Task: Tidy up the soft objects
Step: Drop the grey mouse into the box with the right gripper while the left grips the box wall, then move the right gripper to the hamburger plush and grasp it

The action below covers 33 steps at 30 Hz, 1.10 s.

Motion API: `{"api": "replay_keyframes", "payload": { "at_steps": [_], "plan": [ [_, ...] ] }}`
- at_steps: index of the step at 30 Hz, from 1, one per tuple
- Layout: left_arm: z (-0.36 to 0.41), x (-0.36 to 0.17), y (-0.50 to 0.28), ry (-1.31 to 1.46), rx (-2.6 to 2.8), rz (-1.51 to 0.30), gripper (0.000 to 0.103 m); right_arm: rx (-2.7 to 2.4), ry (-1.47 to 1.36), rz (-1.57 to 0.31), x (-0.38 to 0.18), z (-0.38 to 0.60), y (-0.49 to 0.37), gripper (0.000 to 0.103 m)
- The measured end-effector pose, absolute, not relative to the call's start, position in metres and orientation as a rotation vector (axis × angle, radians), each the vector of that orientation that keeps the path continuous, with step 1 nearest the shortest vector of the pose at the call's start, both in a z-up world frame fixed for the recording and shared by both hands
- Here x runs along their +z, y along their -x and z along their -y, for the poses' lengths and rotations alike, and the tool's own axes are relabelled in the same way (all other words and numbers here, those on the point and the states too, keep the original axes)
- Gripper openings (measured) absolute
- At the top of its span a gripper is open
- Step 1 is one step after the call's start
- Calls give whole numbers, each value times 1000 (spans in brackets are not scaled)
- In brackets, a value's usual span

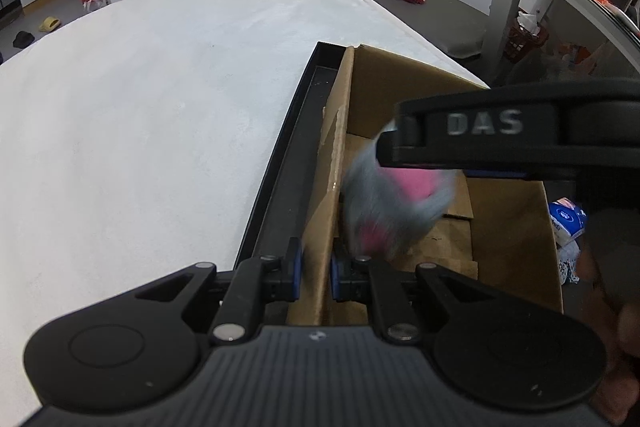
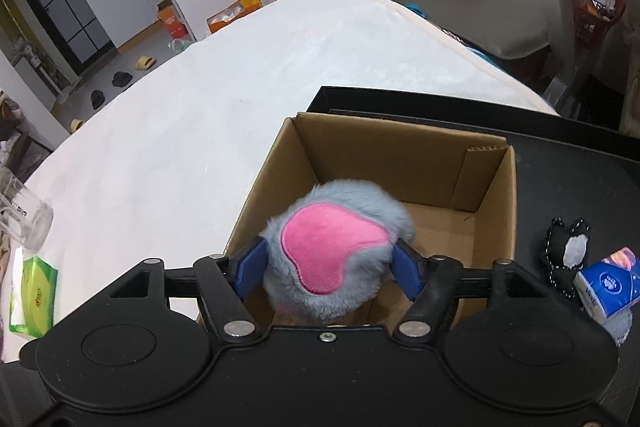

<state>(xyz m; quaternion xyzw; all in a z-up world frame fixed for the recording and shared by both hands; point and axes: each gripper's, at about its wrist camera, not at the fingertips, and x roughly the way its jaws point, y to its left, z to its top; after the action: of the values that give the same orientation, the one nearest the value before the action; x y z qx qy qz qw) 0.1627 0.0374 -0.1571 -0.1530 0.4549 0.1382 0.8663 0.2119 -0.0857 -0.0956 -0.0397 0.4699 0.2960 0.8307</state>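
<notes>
Over the open cardboard box (image 2: 404, 163), my right tongs (image 2: 328, 267) pinch a grey plush toy (image 2: 340, 251) with a pink patch, blue pads pressing its fur on both sides. Toy hangs above the box mouth, near the left wall, not yet inside as far as I can judge. In the left view it shows as a blur below the right tongs, so exact height is unclear.

My left tongs (image 1: 316, 271) are closed on the box's left wall (image 1: 320, 227), one pad either side of the cardboard, steadying it. Box sits in a black tray (image 2: 560, 131) on the white bed (image 1: 140, 87).

Risks as I judge them:
- Fur is slippery and compresses; the pinch may hold only pile, so the toy could slip out early.
- Toy is close to the left wall; a release here might catch the rim and tip it onto the bed.
- Left tongs pulling on thin cardboard could bend the wall or drag the box off the tray.
- The two tongs work close together; lowering the right one could knock the left.

Black-and-white plush (image 2: 568, 251) and tissue packet (image 2: 608, 283) lie on the tray right of the box.
</notes>
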Motion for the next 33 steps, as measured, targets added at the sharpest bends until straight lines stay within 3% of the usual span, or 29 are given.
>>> {"api": "replay_keyframes", "payload": {
  "at_steps": [9,12,14,19,33],
  "plan": [
    [-36,-155,-168,288,291,-984,18,616,-1,-956,-68,114,-215,73],
    [-39,-151,-168,282,290,-1004,34,612,-12,-938,-60,126,-211,80],
    [-40,-147,-166,281,289,-999,56,598,-14,-925,-58,135,-208,91],
    [-36,-138,-163,232,288,-972,72,562,-18,-912,-58,158,-198,99],
    [-25,-132,-168,185,238,-1000,82,428,-91,-870,-65,225,-184,103]
  ]
}}
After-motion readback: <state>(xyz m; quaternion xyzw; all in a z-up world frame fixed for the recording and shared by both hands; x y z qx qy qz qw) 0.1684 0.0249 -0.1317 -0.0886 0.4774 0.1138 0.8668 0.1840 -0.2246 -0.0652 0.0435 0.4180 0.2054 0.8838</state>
